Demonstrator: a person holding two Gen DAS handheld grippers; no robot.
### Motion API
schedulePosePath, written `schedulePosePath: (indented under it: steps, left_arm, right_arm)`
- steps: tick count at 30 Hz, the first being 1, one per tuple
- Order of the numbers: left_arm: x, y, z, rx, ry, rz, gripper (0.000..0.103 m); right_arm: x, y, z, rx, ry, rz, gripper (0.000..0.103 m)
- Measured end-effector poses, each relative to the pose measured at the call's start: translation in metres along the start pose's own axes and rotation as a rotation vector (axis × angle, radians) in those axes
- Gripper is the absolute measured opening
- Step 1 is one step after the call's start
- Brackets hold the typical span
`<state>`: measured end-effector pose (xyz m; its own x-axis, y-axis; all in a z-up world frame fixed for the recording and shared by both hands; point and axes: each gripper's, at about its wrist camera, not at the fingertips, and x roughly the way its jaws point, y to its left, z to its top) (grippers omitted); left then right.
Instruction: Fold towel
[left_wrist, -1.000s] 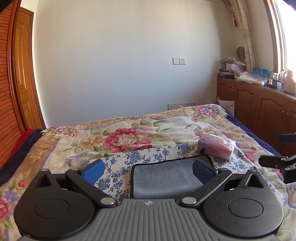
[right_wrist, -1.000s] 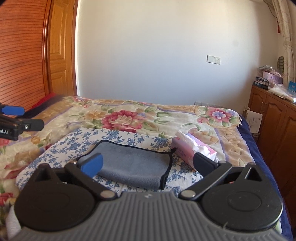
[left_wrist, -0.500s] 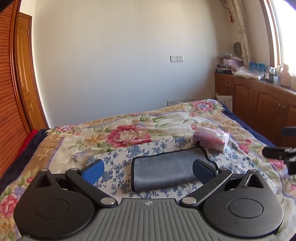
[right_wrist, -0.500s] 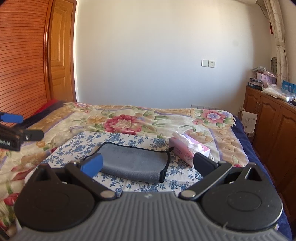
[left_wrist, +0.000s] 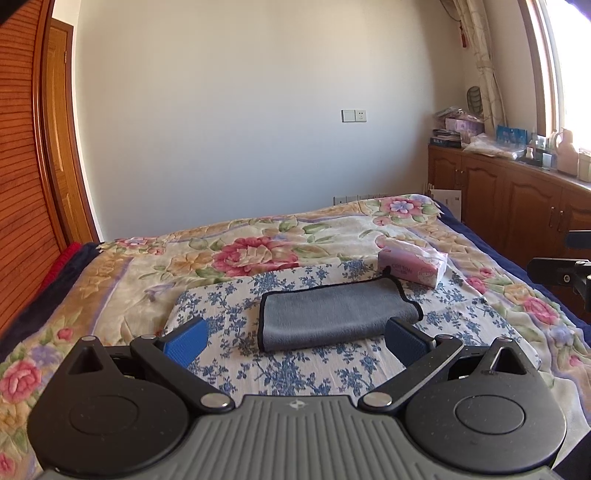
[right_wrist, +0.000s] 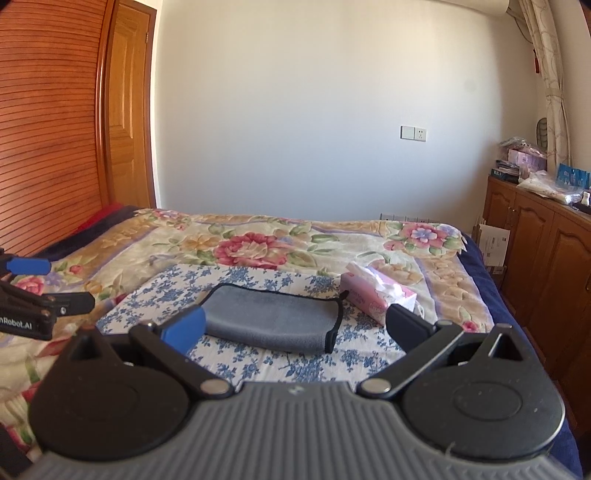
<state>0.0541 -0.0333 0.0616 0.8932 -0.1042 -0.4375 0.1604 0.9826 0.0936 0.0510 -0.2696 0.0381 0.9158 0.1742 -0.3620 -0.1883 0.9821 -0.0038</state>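
Towel (left_wrist: 334, 315) sits folded on the blue-flowered cloth (left_wrist: 221, 299) on the bed, tissue pack (left_wrist: 412, 266) at its 2 o'clock. Left tool (left_wrist: 293, 341) and right tool (right_wrist: 295, 328) both hover spread apart, empty. I'd pinch one short edge's two corners together and fold across evenly.

Left gripper (left_wrist: 295, 341): jaws spread wide, blue-padded fingertips (left_wrist: 186, 341) well apart, nothing held between them; body level, fingers pointing forward. Right gripper (right_wrist: 295, 328): jaws likewise spread wide, nothing between the fingertips (right_wrist: 406, 326); body level, fingers pointing forward. Each gripper's tip shows at the edge of the other's wrist view, the two held well apart, side by side.
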Motion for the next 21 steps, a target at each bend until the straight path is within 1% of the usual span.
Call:
schedulePosePath:
  steps: [8,21]
  left_arm:
    - [-0.012,0.0,-0.025,0.035,0.01,0.004,0.103]
    - [-0.019,0.015,-0.061,-0.012,0.018,0.014,0.103]
  right_arm:
    - [-0.008,0.007,-0.017,-0.005,0.021,-0.003,0.103]
    - [-0.015,0.017,-0.039,-0.002,0.043,-0.005,0.103]
